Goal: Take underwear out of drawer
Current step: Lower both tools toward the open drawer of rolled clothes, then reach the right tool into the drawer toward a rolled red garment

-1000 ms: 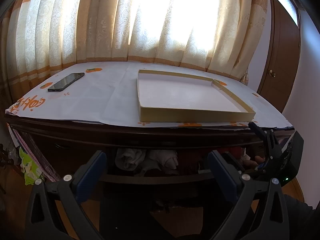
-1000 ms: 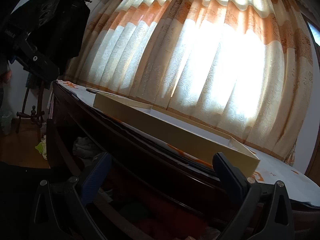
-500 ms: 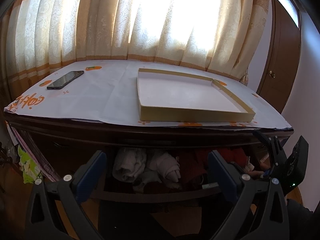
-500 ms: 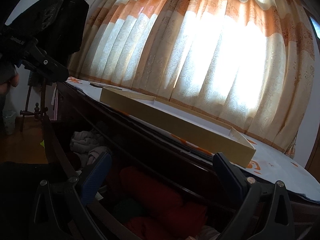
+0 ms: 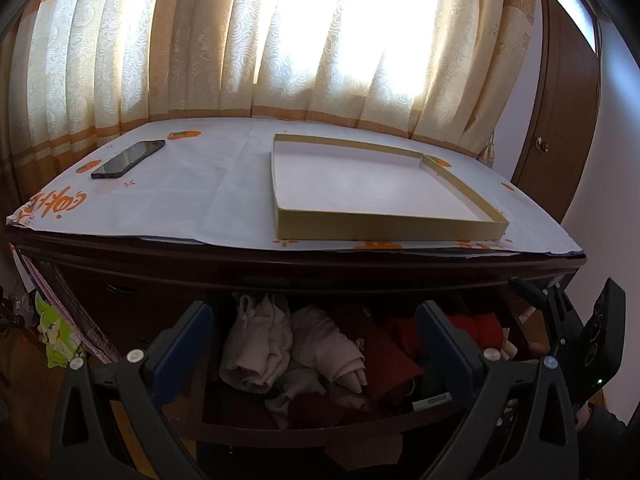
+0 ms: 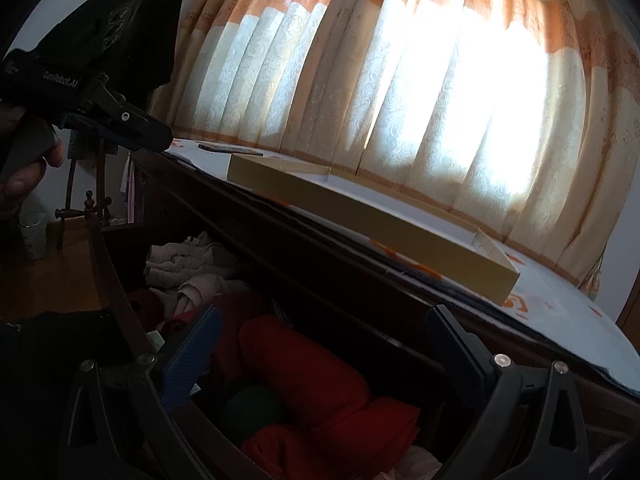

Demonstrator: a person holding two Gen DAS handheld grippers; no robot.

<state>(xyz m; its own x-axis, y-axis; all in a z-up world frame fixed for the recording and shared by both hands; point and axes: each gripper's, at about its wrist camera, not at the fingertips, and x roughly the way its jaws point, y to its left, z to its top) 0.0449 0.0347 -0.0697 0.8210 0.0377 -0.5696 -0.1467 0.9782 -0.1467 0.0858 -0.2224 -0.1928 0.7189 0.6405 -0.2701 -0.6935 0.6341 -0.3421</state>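
The dark wooden drawer [image 5: 300,432] stands pulled out under the dresser top. Pale pink and white rolled underwear [image 5: 260,344] lies at its left, red folded garments [image 5: 400,356] at its right. My left gripper [image 5: 312,344] hovers open in front of the drawer, over the pale rolls, holding nothing. In the right wrist view my right gripper [image 6: 324,356] is open just above a red roll [image 6: 304,364], with a dark green roll [image 6: 248,404] beside it and the pale pieces [image 6: 188,264] farther left. The drawer's right end is hidden behind the right gripper [image 5: 536,292].
On the paper-covered dresser top [image 5: 200,200] sit a shallow cardboard box lid [image 5: 376,188] and a black phone [image 5: 128,158]. Curtains hang behind, and a brown door [image 5: 560,120] is at the right. A hand [image 6: 24,176] holds the left gripper [image 6: 132,128].
The drawer has slid out toward me, and far more of the pale and red garments shows. Both grippers stay open with nothing in them.
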